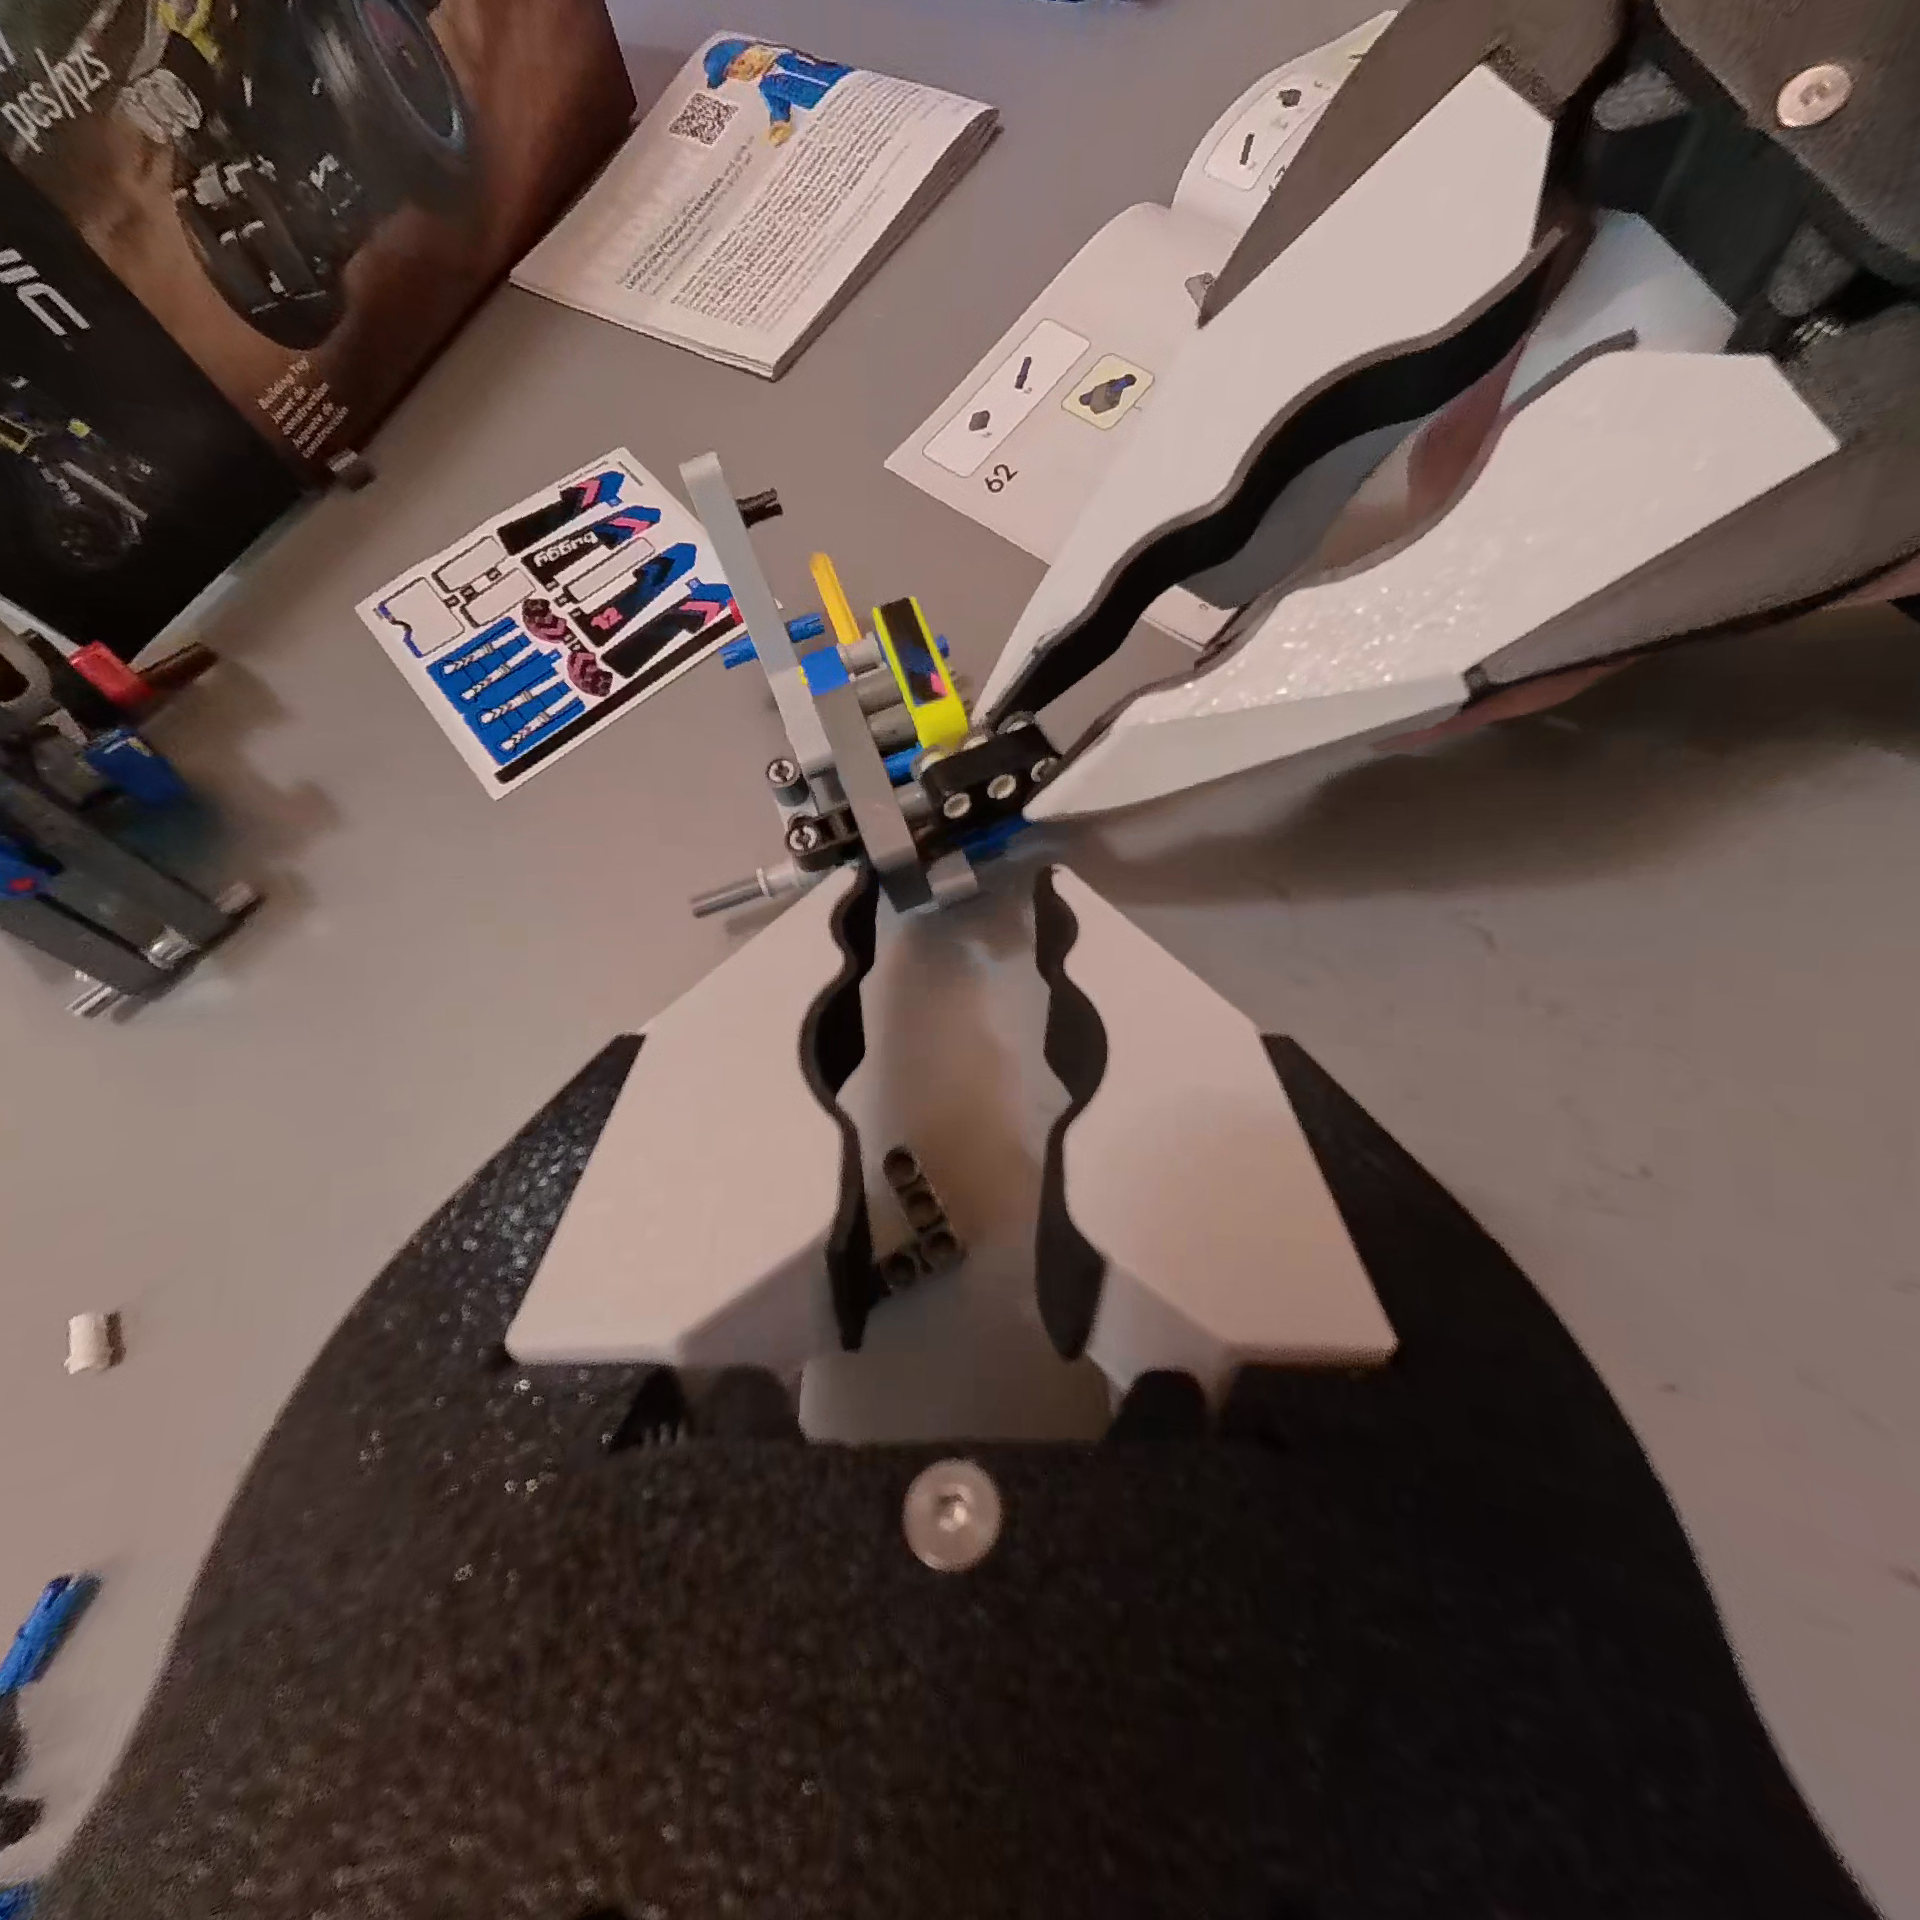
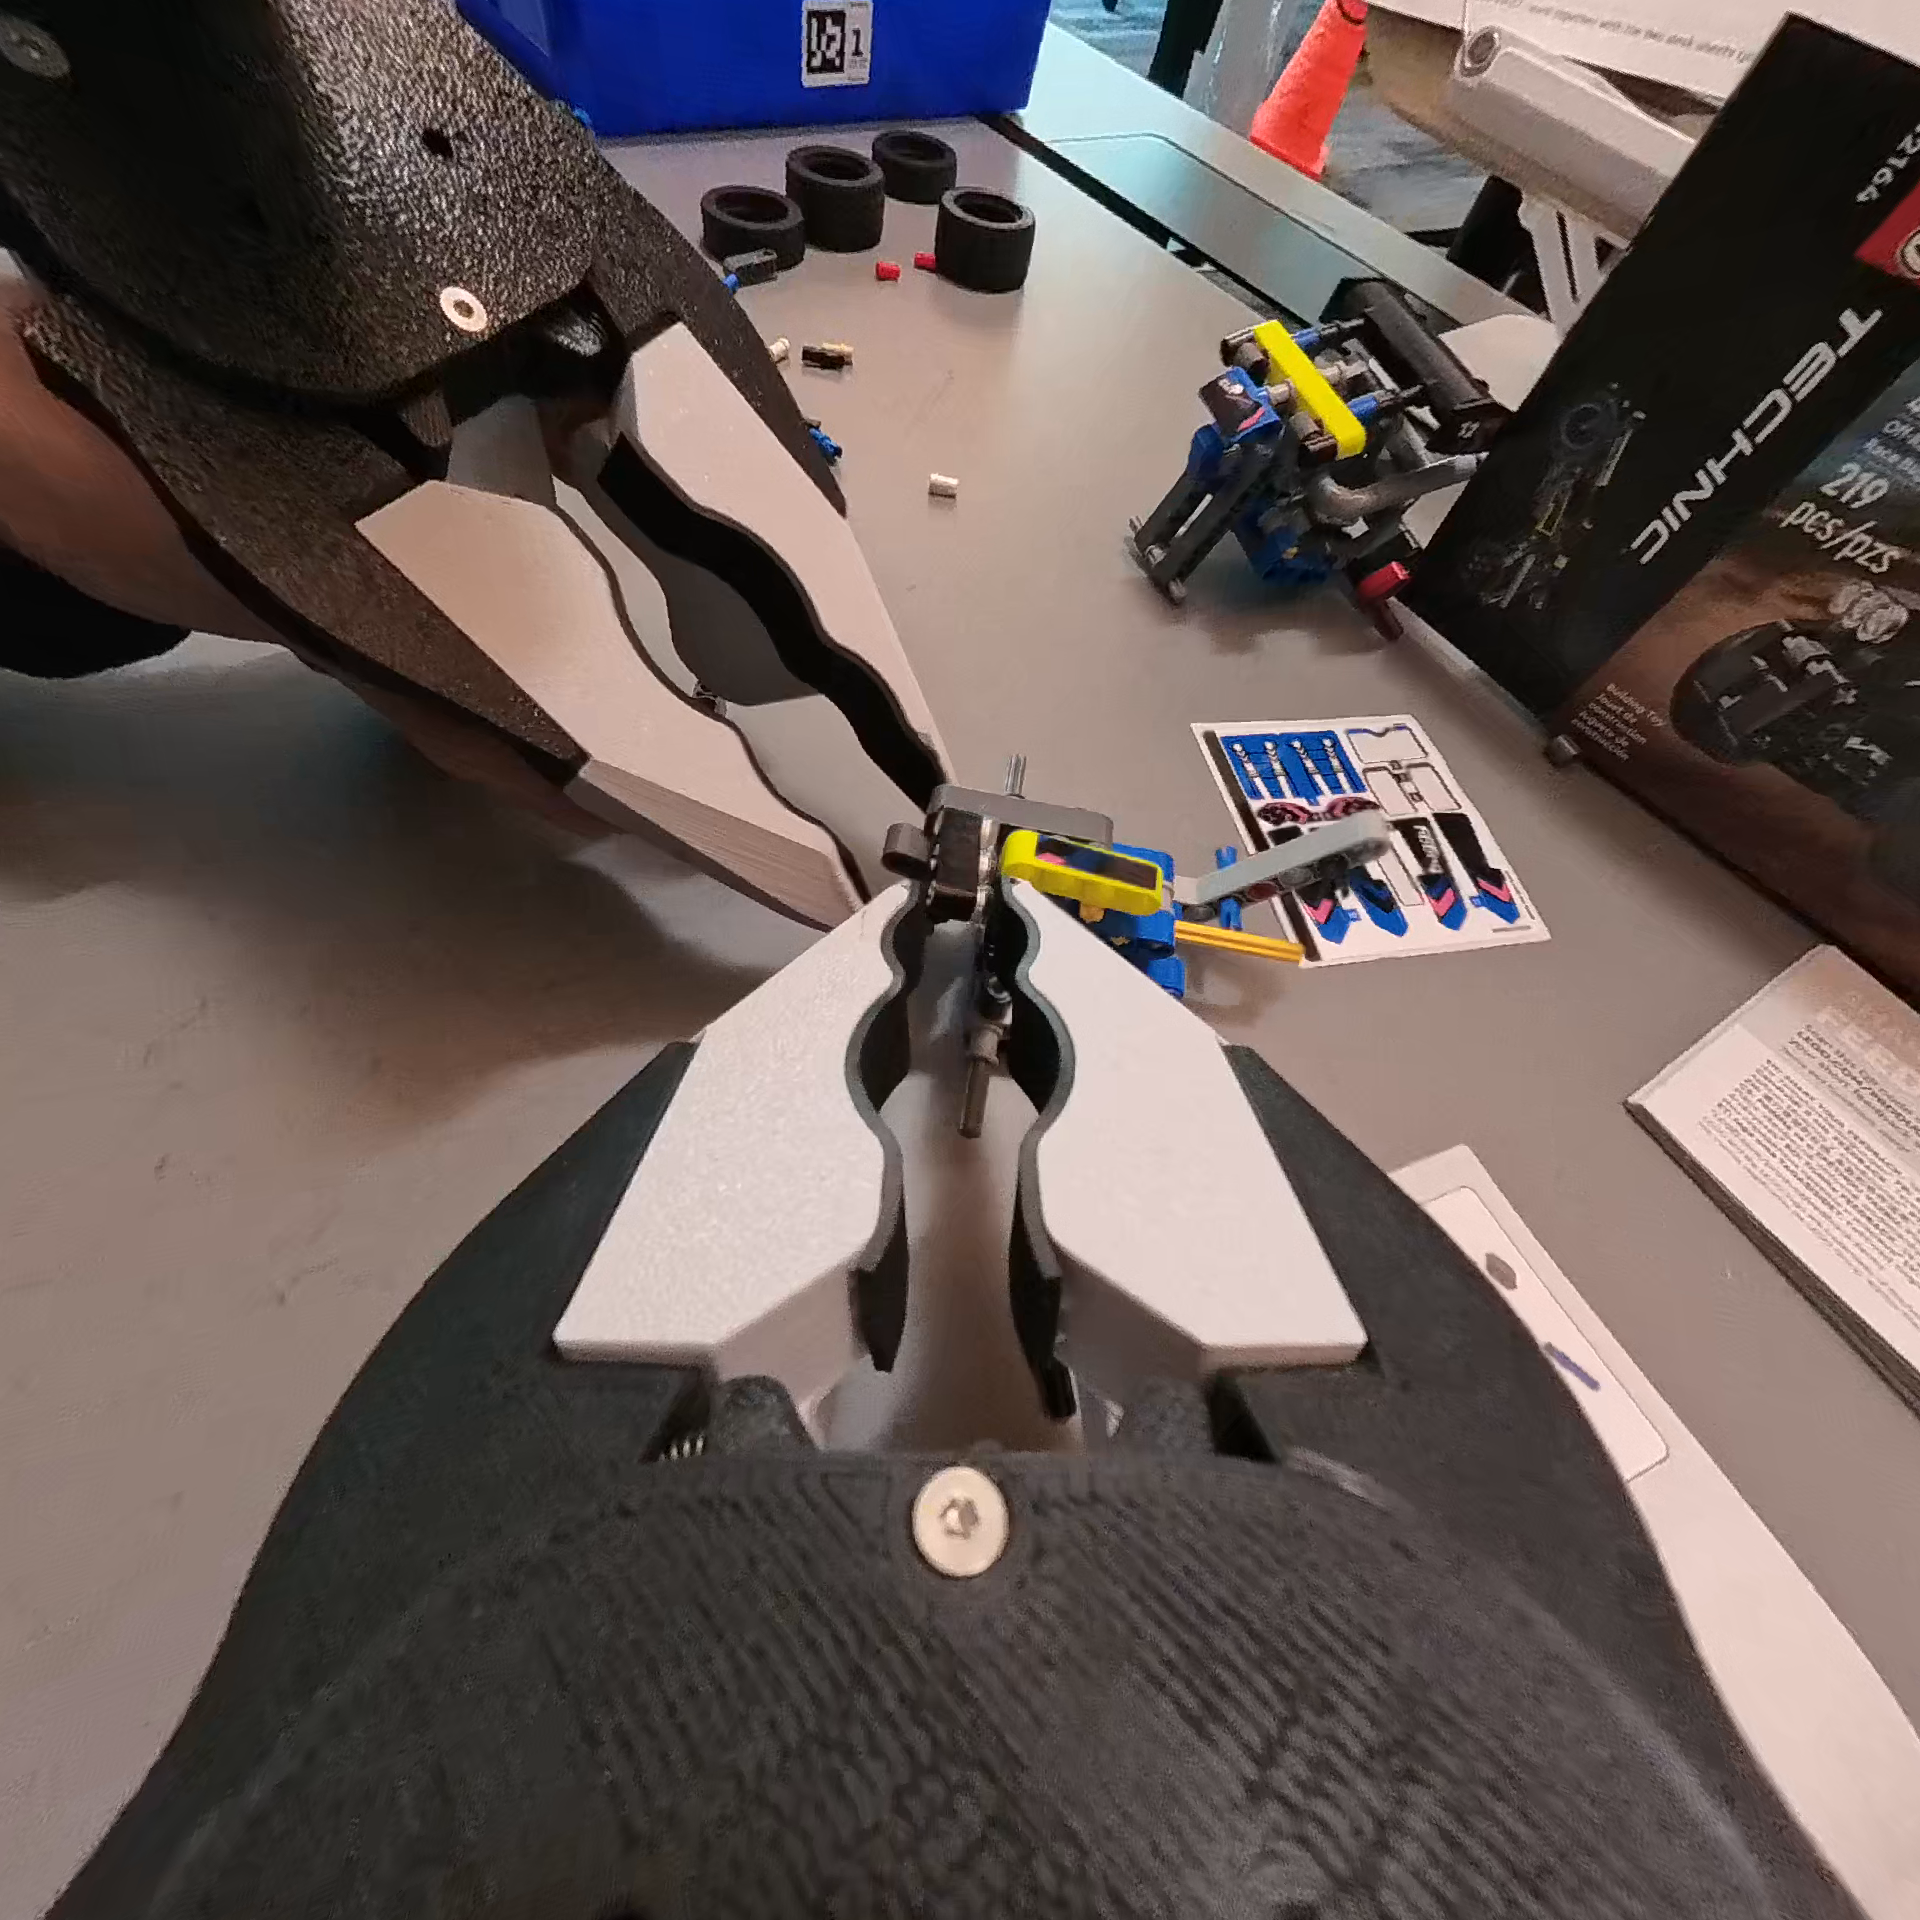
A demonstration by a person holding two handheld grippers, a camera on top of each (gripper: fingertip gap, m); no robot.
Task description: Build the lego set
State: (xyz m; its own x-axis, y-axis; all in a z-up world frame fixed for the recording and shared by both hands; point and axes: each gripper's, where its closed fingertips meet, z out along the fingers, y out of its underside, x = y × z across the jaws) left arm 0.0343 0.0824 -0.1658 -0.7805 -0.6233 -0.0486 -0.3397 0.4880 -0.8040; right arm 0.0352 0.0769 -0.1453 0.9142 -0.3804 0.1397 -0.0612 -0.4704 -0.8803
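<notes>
Left hand-held gripper [image 1: 951,883], right hand-held gripper [image 2: 956,904] both clamp lego subassembly [image 1: 883,748].

Both wrist cameras look down along their fingers, close above the grey tabletop [image 1: 312,1091], facing opposite ways; both share the sticker sheet [image 1: 551,623].

An orange cone [image 2: 1311,88] stands beyond the far edge of the grey table [image 2: 1039,540]. A blue bin [image 2: 665,62] sits at the far end of the table, a white tag on its front.
</notes>
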